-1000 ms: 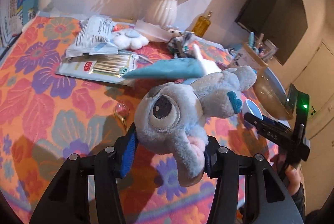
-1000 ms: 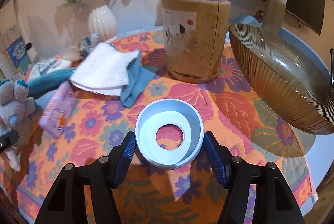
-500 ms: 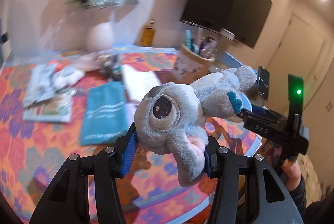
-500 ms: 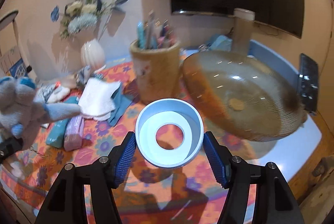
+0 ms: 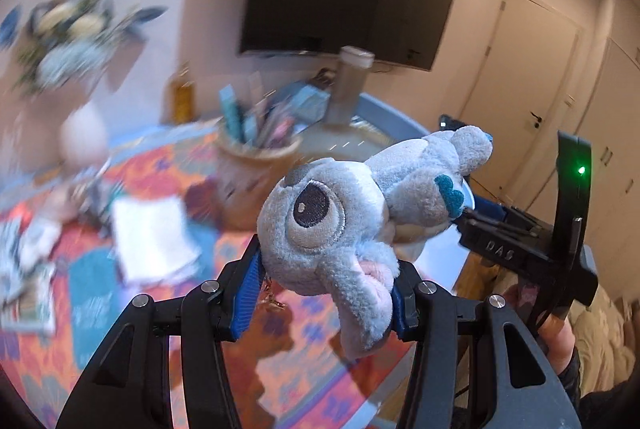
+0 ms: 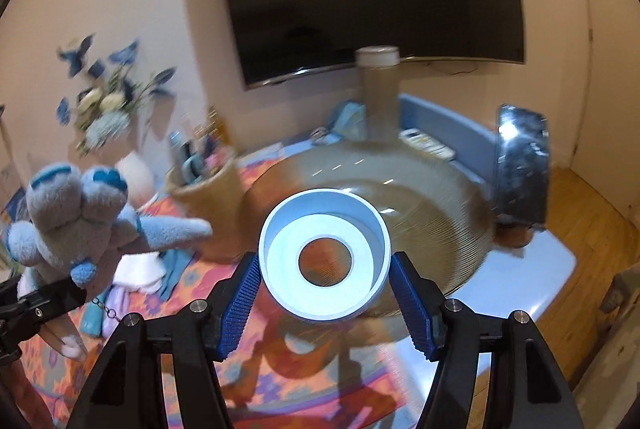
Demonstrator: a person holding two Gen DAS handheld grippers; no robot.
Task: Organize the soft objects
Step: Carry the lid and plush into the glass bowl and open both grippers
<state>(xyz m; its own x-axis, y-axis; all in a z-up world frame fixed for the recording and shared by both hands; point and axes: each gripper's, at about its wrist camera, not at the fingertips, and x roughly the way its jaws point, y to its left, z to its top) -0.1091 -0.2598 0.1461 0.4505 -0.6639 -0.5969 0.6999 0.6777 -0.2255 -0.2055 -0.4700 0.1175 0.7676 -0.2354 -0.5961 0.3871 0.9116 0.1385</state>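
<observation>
the left gripper (image 5: 326, 291) is clamped on a grey plush toy (image 5: 344, 229), holding it in the air above the floral tablecloth (image 5: 304, 361). the right gripper (image 6: 325, 299) is clamped on a pale blue ring-shaped cup (image 6: 324, 255), lifted in front of the amber glass bowl (image 6: 440, 205), with the woven pen holder (image 6: 204, 189) left of the bowl.

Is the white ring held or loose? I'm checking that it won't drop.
Held. The white ring sits clamped between the blue pads of the right hand-held gripper, raised above the table.
</observation>
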